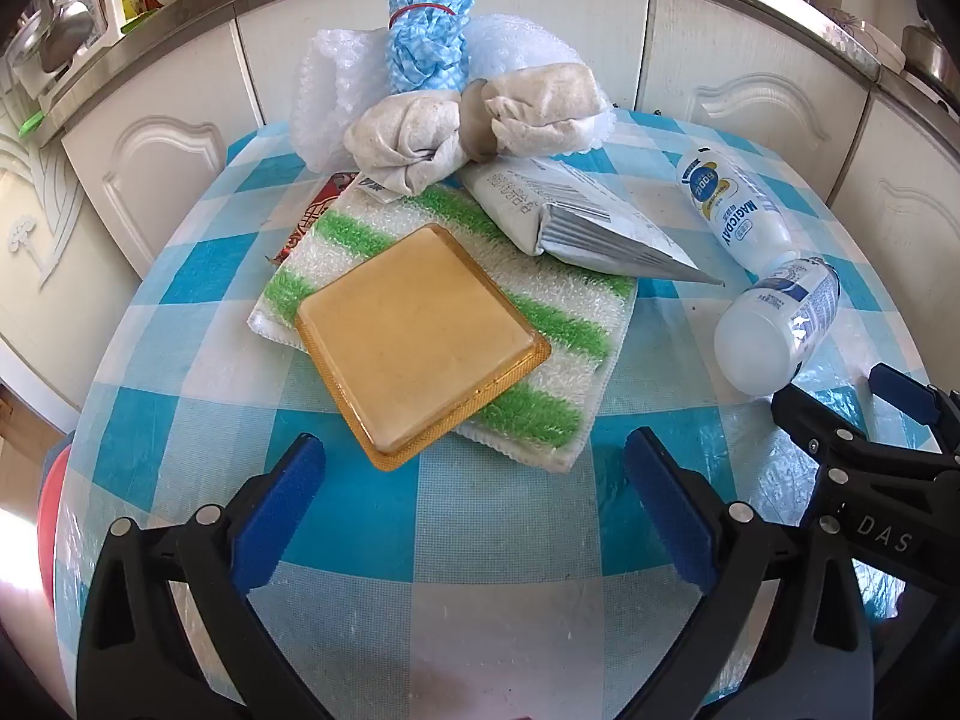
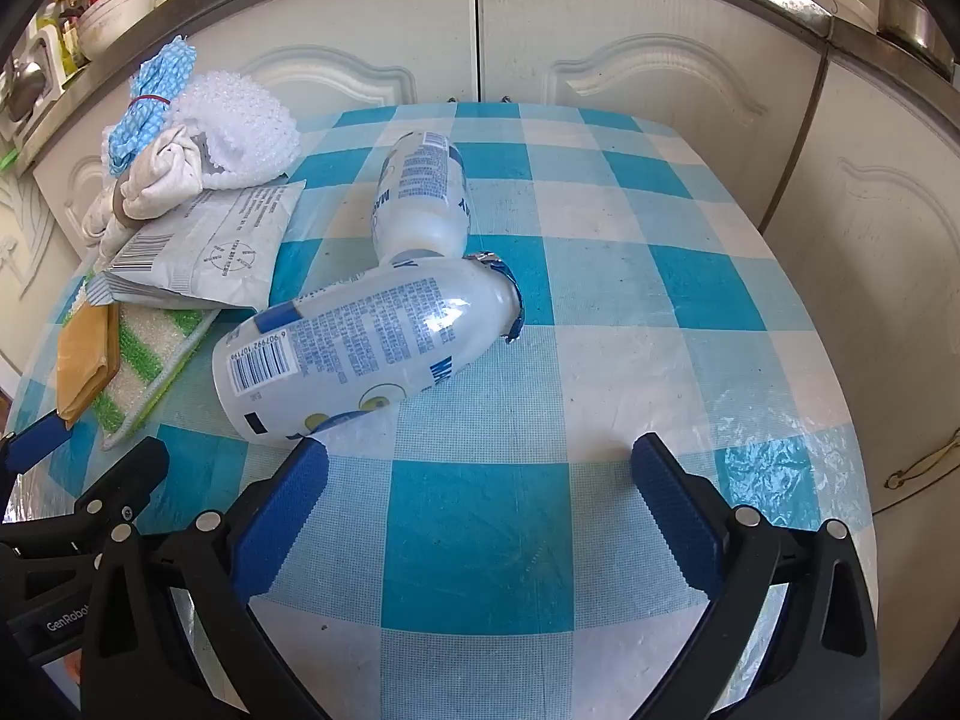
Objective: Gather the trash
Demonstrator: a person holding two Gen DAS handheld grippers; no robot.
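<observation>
A pile of trash lies on a round table with a blue checked cloth (image 1: 480, 516). An amber plastic tray (image 1: 420, 342) rests on a green-striped white cloth (image 1: 558, 324), just beyond my open, empty left gripper (image 1: 474, 468). Behind it lie a grey foil pouch (image 1: 576, 216), knotted dirty rags (image 1: 474, 120), bubble wrap (image 1: 336, 96) and a blue patterned bundle (image 1: 429, 30). Two white bottles lie on their sides: a near one (image 2: 366, 348) just beyond the left finger of my open, empty right gripper (image 2: 480, 468), and a far one (image 2: 420, 198). Both show in the left wrist view, near (image 1: 780, 324) and far (image 1: 729, 204).
White cabinet doors (image 2: 480, 36) stand right behind the table under a metal counter edge (image 1: 180, 18) holding bowls and pots. A red wrapper (image 1: 312, 216) pokes out under the striped cloth. The right gripper shows in the left wrist view (image 1: 876, 408).
</observation>
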